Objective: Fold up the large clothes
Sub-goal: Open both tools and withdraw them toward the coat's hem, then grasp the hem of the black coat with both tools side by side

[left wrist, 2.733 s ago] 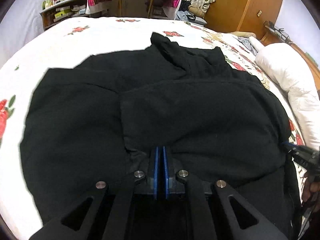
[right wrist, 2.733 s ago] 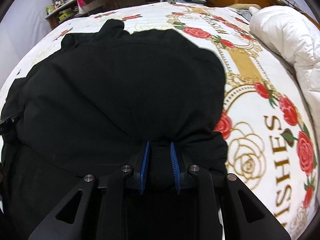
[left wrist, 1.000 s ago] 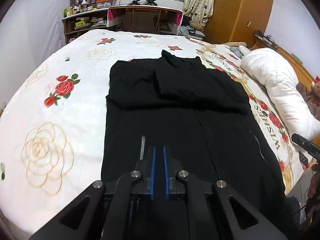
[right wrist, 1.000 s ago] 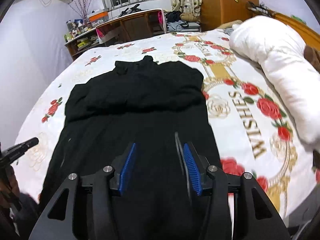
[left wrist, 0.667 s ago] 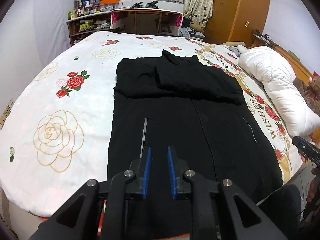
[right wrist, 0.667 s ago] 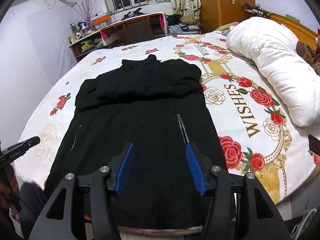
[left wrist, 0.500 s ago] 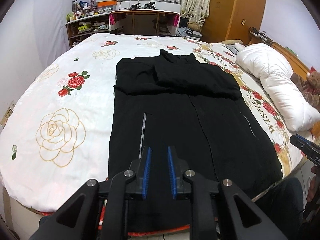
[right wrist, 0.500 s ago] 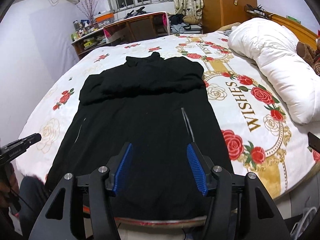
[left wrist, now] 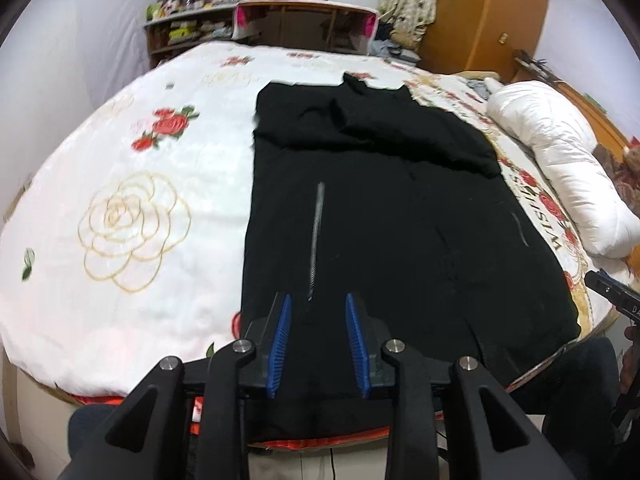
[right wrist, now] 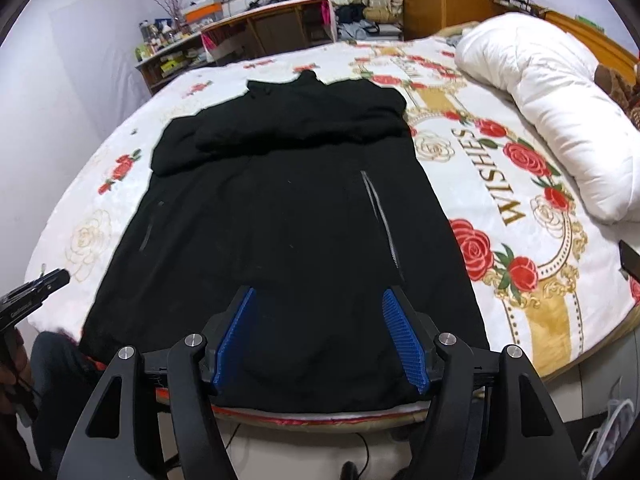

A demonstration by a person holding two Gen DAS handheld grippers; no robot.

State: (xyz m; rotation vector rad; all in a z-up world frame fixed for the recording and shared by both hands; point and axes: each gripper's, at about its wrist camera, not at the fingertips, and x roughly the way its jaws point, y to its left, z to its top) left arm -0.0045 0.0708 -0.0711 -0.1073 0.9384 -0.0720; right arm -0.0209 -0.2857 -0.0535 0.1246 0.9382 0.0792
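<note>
The black garment [right wrist: 280, 220] is laid flat along the bed [left wrist: 120, 200], sleeves folded across its far end, hem at the near edge. Both the left gripper [left wrist: 316, 340] and right gripper [right wrist: 320, 336] are empty, their jaws opening. The hem corners should be pinched evenly and carried far together
</note>
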